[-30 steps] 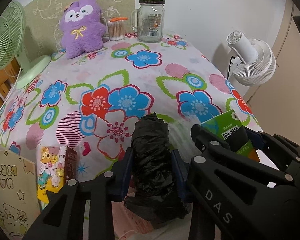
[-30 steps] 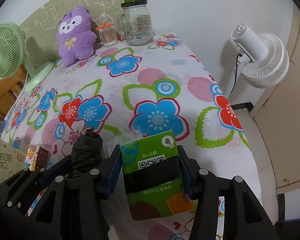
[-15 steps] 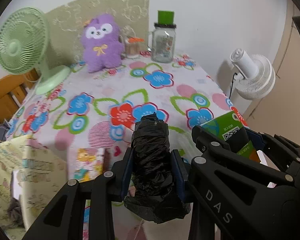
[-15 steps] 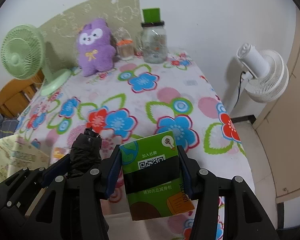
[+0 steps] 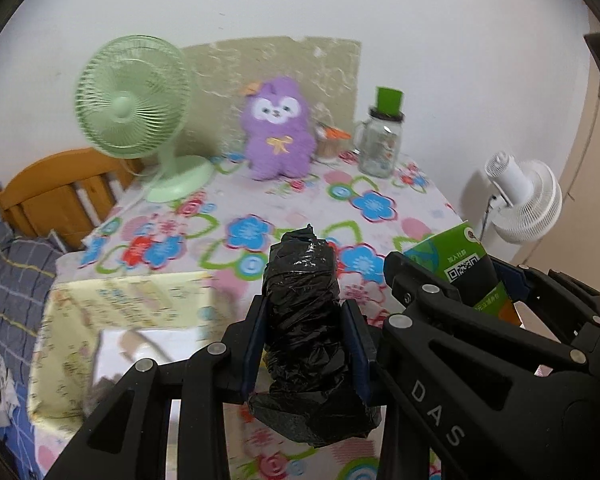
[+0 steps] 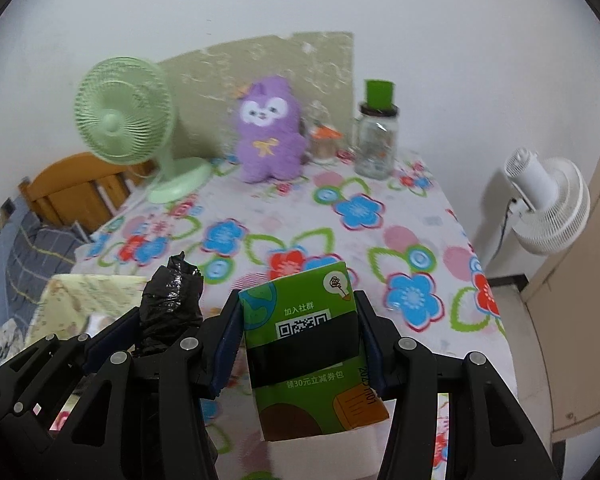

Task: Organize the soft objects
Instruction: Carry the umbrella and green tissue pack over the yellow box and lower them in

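My left gripper [image 5: 304, 320] is shut on a roll of black plastic bags [image 5: 306, 312], held upright above the table's near edge. Beside it on the right, my right gripper [image 6: 298, 324] is shut on a green tissue pack [image 6: 304, 340] with a QR code and a black band. Each gripper shows in the other's view: the green tissue pack [image 5: 466, 268] at the right, the roll of black bags [image 6: 172, 300] at the left. A purple plush toy [image 5: 278, 128] sits upright at the table's far end.
A floral tablecloth [image 5: 300, 208] covers the table. A green desk fan [image 5: 136, 96], a glass jar [image 5: 382, 140] with a green lid and a small cotton-swab jar [image 5: 330, 140] stand at the back. A yellow paper bag [image 5: 112, 328] stands open at lower left. A white fan [image 5: 524, 200] stands right of the table.
Both grippers have risen and drawn back from the table with their loads still held. The yellow bag has come into view at lower left, and the table looks farther off.
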### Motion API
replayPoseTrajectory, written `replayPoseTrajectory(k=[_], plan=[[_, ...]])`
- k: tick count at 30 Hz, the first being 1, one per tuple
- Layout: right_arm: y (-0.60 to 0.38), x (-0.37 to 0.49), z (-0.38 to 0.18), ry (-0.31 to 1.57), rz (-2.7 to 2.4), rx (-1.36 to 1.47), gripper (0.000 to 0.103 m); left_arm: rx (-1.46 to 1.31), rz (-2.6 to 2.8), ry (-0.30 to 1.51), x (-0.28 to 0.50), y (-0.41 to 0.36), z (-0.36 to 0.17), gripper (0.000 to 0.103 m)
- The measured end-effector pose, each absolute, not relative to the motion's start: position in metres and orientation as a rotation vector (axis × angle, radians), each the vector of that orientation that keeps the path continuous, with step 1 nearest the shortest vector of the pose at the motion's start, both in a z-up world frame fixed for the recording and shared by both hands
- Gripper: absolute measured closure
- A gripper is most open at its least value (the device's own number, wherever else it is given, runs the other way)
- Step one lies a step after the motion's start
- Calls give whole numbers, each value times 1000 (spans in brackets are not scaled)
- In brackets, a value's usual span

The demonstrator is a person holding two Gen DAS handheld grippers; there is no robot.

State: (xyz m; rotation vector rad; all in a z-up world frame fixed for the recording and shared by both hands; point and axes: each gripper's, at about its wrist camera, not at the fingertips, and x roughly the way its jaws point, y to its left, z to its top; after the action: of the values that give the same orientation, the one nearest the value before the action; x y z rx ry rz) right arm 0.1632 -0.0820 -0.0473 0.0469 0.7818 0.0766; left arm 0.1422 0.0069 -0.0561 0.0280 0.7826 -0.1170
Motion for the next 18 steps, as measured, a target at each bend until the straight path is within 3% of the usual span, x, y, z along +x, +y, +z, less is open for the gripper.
replayPoseTrajectory(k=[18], plan=[[64,149,-46,792,293,-63,47,-62,100,772,106,135,-53,65]])
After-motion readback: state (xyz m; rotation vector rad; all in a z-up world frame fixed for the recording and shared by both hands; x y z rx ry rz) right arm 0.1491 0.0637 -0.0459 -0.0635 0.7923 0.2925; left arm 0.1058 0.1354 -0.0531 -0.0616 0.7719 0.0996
